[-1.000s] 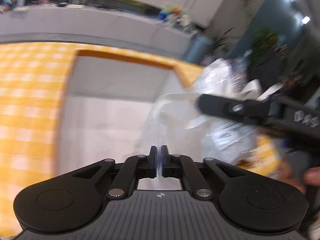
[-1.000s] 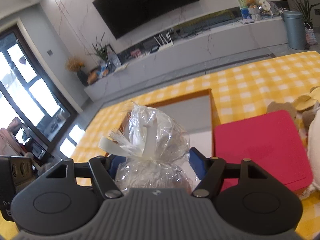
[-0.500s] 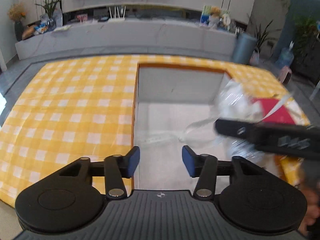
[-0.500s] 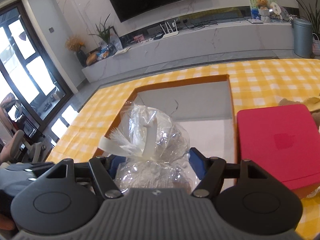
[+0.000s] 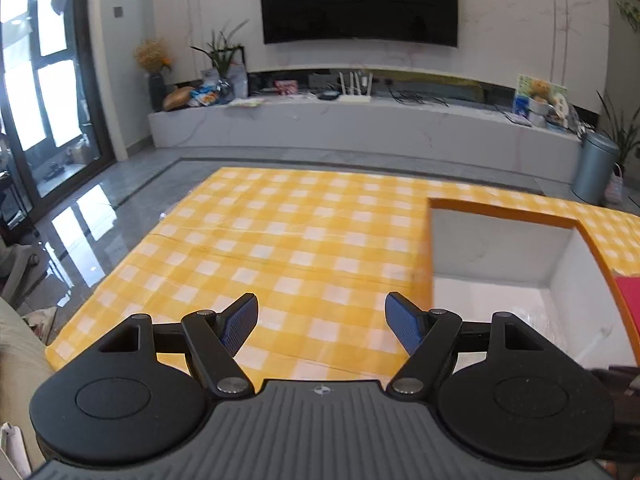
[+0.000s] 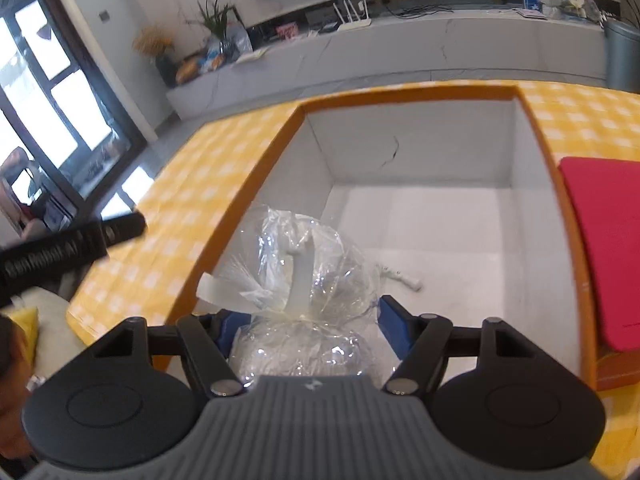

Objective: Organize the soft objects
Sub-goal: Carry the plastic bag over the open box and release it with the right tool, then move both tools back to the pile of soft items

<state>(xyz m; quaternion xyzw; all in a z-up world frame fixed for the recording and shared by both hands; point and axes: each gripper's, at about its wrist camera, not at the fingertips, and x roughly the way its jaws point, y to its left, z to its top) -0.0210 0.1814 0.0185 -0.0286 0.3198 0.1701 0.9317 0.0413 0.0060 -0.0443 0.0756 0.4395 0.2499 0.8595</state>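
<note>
- Lowering one wrapped bundle [image 6: 304, 300] into the one open box [image 6: 420, 152] on the checked tabletop [image 5: 280, 248]; it hangs over the near left corner.
- Right tool [image 6: 308, 332] clamps the bundle.
- Left tool [image 5: 322, 326] has just been opening, nothing between its jaws.
- Next, likely: lower further, then release.
- One red lid [image 6: 604, 240] beside the box.

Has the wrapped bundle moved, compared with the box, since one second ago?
Yes. The wrapped bundle, clamped in the right tongs, now hangs over the box opening.
</note>
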